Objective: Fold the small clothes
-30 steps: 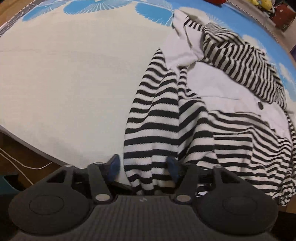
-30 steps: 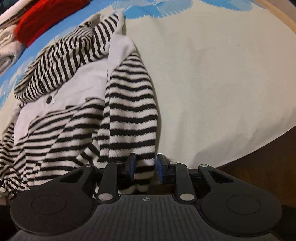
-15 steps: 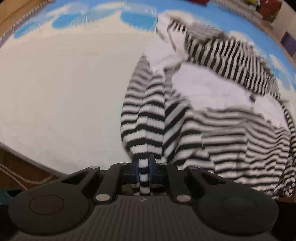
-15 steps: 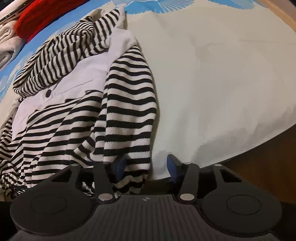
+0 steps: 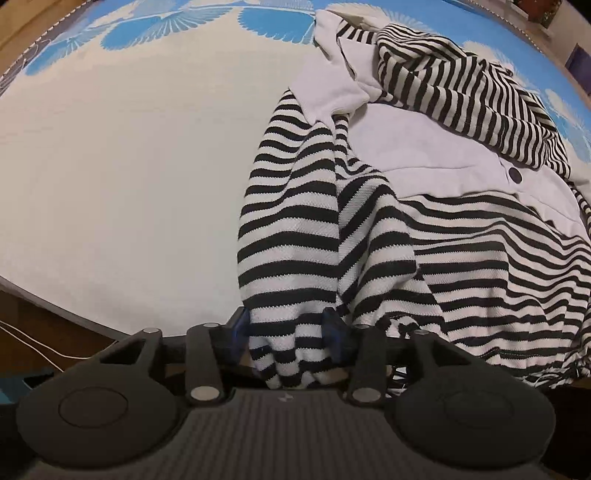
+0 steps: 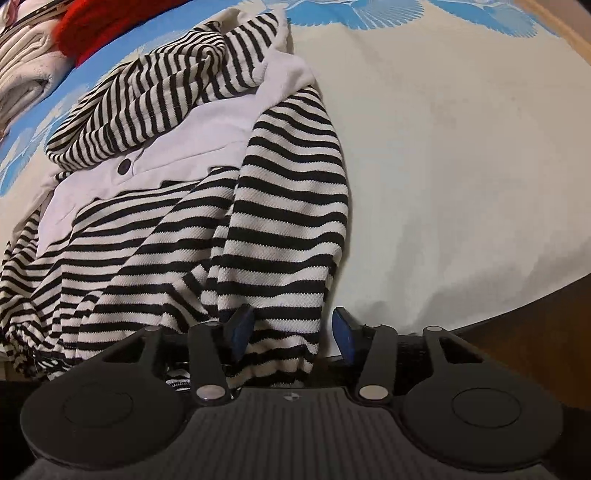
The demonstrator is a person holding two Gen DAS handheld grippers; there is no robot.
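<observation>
A black-and-white striped hooded garment with a white chest panel (image 5: 424, 158) lies crumpled on the cream and blue cloth. In the left wrist view its left sleeve (image 5: 288, 229) runs down to my left gripper (image 5: 288, 328), which is open with the cuff lying loose between the blue pads. In the right wrist view the garment (image 6: 147, 155) lies to the left and its other sleeve (image 6: 291, 206) runs down between the blue pads of my right gripper (image 6: 291, 328), which is open around the cuff.
The cream cloth with blue leaf print (image 5: 110, 166) covers the table, whose near edge (image 6: 517, 295) drops to brown wood. A red item (image 6: 110, 26) and folded white clothes (image 6: 22, 81) lie at the far left of the right wrist view.
My left gripper was open, shut on the left cuff half a second ago, and has opened again. My right gripper opened from nearly shut and stays open around the right cuff.
</observation>
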